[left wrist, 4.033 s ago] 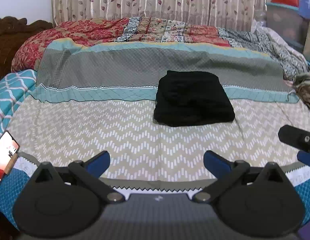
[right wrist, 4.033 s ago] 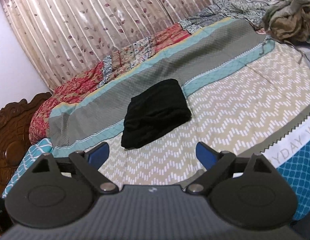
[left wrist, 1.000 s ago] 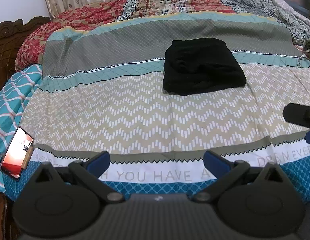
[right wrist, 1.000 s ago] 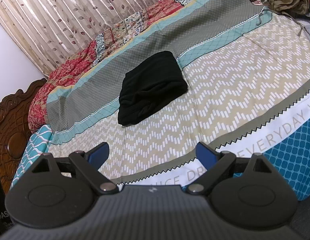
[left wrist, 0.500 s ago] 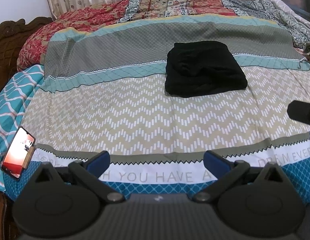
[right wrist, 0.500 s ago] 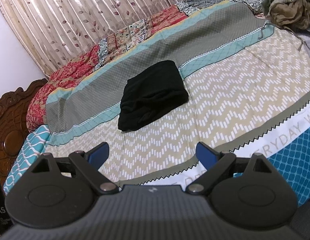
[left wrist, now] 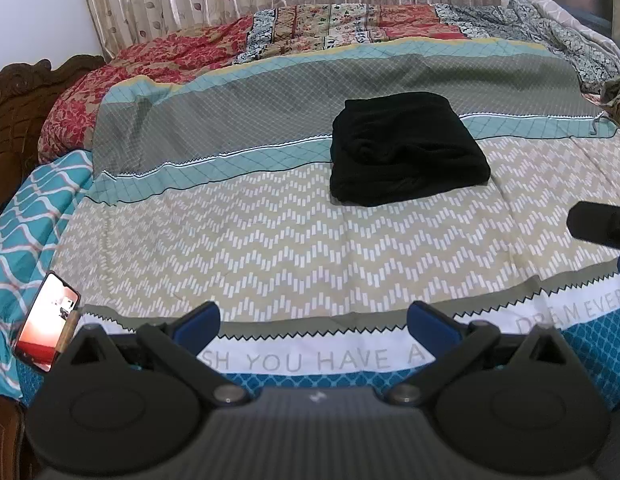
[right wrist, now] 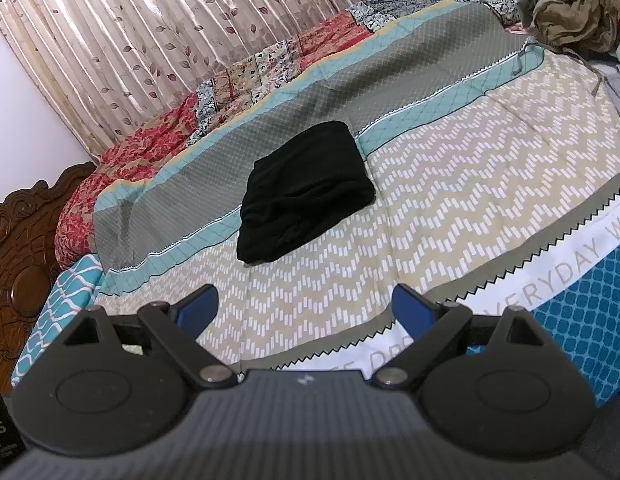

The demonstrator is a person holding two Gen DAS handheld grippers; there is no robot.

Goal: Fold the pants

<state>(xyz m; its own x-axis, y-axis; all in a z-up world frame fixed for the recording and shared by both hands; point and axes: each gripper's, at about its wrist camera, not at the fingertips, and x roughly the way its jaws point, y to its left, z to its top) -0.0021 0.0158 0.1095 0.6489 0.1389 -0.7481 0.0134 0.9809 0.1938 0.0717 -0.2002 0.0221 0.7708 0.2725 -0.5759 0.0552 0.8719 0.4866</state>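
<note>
Fingers [left wrist: 198,326] of both grippers spread apart, empty.
The black pants [left wrist: 406,148] lie folded on the bed [left wrist: 270,240], well apart from both.

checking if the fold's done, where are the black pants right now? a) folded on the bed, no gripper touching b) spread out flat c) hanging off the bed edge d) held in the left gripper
a: the pants lie as a compact folded bundle on the bed, with the left gripper and right gripper both open and well short of them.
</note>
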